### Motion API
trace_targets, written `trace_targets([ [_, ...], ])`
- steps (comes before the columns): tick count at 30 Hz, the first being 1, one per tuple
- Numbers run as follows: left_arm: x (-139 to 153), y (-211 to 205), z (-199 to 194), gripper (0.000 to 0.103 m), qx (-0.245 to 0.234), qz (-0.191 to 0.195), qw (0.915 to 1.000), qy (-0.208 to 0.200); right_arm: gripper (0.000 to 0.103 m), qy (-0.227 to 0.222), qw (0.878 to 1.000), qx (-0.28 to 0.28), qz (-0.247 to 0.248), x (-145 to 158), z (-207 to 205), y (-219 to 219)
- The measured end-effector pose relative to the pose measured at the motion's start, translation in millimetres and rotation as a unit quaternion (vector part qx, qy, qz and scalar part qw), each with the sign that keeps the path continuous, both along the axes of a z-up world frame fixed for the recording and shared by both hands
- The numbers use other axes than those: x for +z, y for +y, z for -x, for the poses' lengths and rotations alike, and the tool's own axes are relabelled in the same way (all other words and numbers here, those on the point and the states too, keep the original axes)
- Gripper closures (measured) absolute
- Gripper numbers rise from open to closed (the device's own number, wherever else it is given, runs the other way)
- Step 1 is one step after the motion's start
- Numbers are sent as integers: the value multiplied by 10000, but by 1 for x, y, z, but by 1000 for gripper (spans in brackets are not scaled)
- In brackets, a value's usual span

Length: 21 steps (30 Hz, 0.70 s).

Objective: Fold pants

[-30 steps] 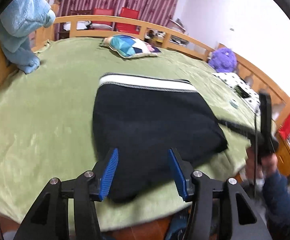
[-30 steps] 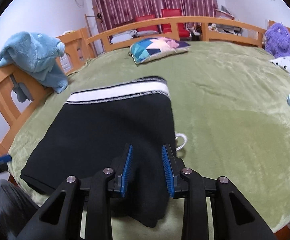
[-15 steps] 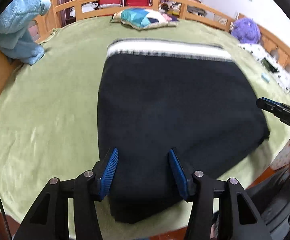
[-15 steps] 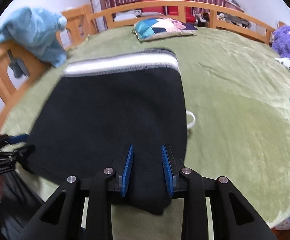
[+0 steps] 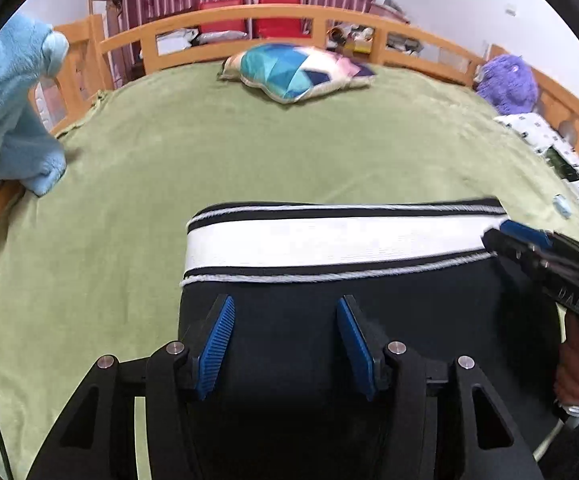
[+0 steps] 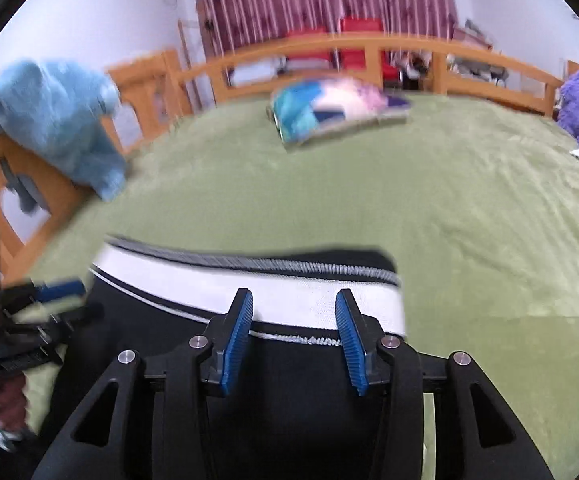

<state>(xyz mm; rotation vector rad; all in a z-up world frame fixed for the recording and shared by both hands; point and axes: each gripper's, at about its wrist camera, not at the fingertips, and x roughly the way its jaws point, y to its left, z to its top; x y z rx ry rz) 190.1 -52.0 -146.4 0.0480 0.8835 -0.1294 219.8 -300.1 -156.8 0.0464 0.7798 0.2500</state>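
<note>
The black pants lie on the green bed cover as a compact folded block, white waistband away from the person, with the left tool and right tool both spread empty above, so folding looks nearly finished.

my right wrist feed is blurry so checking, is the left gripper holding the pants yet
Observer: No. The left gripper is open, its fingers spread over the black pants, just short of the white waistband.
Operator: anything on the bed past the waistband's right end
Observer: Yes, a small light blue object lies on the green blanket beyond that end.
</note>
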Motion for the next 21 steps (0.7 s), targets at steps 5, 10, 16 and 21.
trace_targets([
  [5, -6, 2, -1, 52, -9, 20, 9999, -108, 66, 184, 9993, -220, -253, -13, -19, -22],
  [10, -4, 24, -5, 52, 408, 587, 9974, -104, 67, 201, 9992, -232, -262, -18, -25, -20],
  [16, -19, 43, 24, 44, 648, 461, 9963, 318, 65, 199, 9977, -454, -452, -8, -5, -29],
  [21, -32, 57, 61, 43, 744, 898, 9909, 667, 45, 380, 9975, -597, -33, -6, 46, -26],
])
